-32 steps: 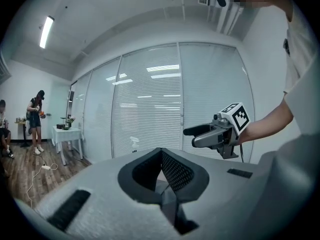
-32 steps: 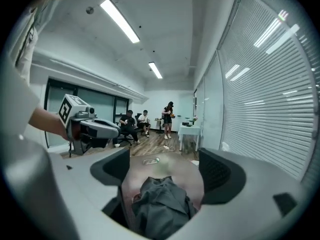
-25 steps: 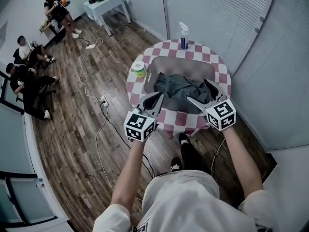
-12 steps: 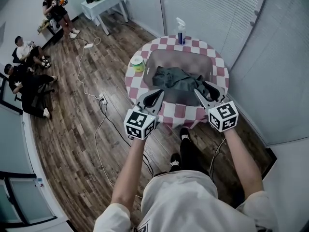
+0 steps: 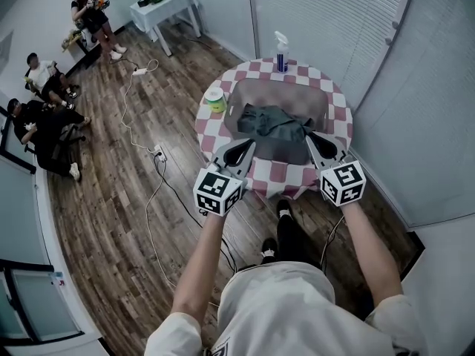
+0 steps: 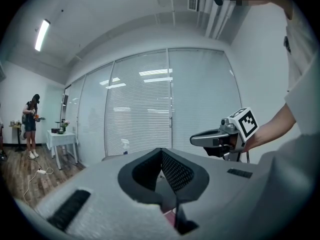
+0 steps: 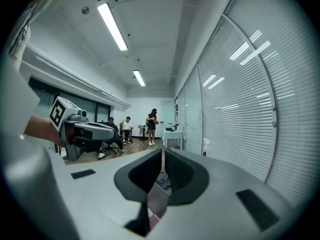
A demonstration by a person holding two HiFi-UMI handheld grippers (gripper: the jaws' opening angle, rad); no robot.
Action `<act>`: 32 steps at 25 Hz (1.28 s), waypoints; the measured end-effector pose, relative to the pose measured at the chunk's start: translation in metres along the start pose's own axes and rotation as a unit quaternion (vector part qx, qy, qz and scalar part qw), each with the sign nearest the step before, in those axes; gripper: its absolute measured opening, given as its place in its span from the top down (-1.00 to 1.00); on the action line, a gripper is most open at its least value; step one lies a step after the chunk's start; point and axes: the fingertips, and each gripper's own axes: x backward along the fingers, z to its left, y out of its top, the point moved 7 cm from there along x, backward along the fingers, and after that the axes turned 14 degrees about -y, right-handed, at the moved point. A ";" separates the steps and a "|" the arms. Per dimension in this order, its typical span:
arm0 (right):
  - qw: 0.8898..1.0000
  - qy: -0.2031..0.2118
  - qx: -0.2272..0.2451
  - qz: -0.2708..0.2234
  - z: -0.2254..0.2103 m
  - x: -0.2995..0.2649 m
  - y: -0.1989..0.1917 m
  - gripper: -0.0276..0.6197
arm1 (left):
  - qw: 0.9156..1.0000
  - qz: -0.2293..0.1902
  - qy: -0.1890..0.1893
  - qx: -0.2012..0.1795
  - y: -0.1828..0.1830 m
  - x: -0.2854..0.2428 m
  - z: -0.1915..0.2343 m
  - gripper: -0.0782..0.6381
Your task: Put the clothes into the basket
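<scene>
Grey clothes [image 5: 273,122] lie in the basket [image 5: 286,89]. The left gripper [image 5: 243,147] is closed and empty. The right gripper [image 5: 315,141] has just been closing; its jaws meet on nothing.

Both arms out ahead, side by side, bare below short sleeves. The left forearm [image 5: 199,265] and right forearm [image 5: 367,247] run nearly parallel, converging slightly toward the fingertips.

Noted on the left gripper [image 5: 241,148]: points forward, close to level, jaws together tip to tip, nothing between the pads.

Noted on the right gripper [image 5: 318,141]: same heading, abreast of the other and well apart from it. Its jaws have just been closing and now meet, nothing caught between them.

The marker cubes [image 5: 217,191] sit behind the fingers, over the hands.
</scene>
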 end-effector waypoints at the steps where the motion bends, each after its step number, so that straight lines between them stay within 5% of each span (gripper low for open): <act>1: 1.000 0.000 0.002 0.001 0.000 0.000 0.000 0.80 | 1.000 0.000 0.000 0.000 -0.001 0.000 0.000 0.74; 32: 1.000 0.009 0.008 0.027 0.014 -0.014 -0.003 0.85 | 1.000 -0.009 -0.022 0.000 -0.003 -0.002 0.002 0.74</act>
